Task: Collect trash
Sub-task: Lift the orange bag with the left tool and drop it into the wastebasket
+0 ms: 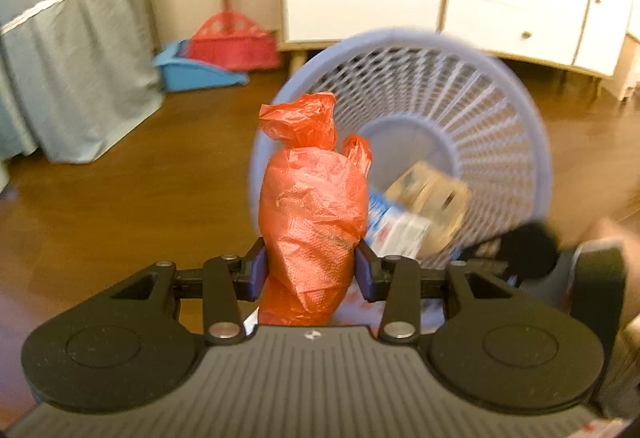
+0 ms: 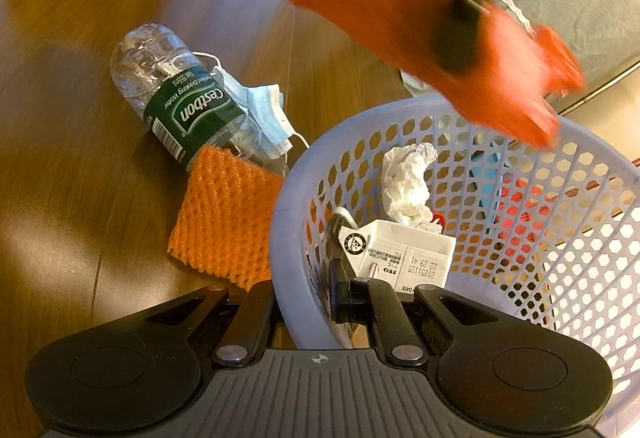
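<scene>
The left gripper point(image 1: 310, 270) clamps the orange plastic bag point(image 1: 314, 214) upright, the lavender basket point(image 1: 500, 142) at one o'clock beyond it; the right gripper point(image 2: 304, 294) pinches the basket's rim, tilting it.

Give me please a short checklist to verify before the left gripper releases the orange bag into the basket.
1. Left gripper shut on orange plastic bag: ok.
2. Right gripper clamps the lavender basket rim, one finger inside and one outside: ok.
3. Bag above the basket opening: ok in the right wrist view, though blurred.
4. Room inside beside the white carton and crumpled tissue: ok.
5. Bag knot tight: cannot tell.
6. Floor clear: not ok; water bottle, face mask, orange foam net remain.
</scene>
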Tool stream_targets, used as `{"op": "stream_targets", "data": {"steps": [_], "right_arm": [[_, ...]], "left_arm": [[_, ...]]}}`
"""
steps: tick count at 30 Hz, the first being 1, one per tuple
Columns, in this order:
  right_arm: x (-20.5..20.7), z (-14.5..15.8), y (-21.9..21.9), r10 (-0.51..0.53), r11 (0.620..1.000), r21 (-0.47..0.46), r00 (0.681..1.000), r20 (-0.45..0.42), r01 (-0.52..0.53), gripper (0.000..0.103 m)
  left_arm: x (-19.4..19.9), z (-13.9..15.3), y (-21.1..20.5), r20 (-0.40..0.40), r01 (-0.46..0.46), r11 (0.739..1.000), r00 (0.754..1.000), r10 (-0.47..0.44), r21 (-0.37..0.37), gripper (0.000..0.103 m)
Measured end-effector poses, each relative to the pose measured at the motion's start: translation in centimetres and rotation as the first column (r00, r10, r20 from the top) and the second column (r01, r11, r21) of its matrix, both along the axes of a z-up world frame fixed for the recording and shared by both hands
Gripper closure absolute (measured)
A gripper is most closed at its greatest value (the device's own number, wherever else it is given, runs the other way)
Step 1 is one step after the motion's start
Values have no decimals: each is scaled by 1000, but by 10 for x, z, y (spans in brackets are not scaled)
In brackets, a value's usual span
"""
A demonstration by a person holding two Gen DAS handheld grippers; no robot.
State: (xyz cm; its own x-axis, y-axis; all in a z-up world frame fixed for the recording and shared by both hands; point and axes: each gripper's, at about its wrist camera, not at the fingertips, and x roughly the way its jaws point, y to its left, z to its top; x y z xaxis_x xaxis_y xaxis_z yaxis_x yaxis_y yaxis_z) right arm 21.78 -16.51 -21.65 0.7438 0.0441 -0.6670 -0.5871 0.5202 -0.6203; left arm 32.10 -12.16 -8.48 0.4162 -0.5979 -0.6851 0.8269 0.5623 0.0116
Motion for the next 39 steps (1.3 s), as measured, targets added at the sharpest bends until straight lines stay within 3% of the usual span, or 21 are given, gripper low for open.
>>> {"op": "stream_targets", "data": {"steps": [4,5,9,18,23,27,39], "right_arm": [[0,0,0,1,1000,1,1000,0,-1,99],[0,0,0,0,1000,1,1000,0,0,99],[1,1,0,-2,1000,8,1000,1,2,99],[2,3,-2,-12,1000,24,1000,2,12,99],[3,3,-2,-11,1000,23,1000,2,11,99],[3,3,-2,-11,1000,21,1000,1,11,99],[2,3,-5,-6,1000,14,1000,-1,6,99]], "left_arm": [[1,2,-43,-26,67,998,997,-68,-20,53],[1,2,-47,-23,73,997,997,-73,-39,43],[0,9,-47,7,44,996,999,-44,-80,40],[-2,-1,30,29,-95,995,995,95,-7,40],[-16,-17,84,8,-188,980,982,188,64,38],[-26,-35,114,-39,-258,963,964,262,80,36],[-61,-78,105,-18,-90,979,995,95,183,34]]}}
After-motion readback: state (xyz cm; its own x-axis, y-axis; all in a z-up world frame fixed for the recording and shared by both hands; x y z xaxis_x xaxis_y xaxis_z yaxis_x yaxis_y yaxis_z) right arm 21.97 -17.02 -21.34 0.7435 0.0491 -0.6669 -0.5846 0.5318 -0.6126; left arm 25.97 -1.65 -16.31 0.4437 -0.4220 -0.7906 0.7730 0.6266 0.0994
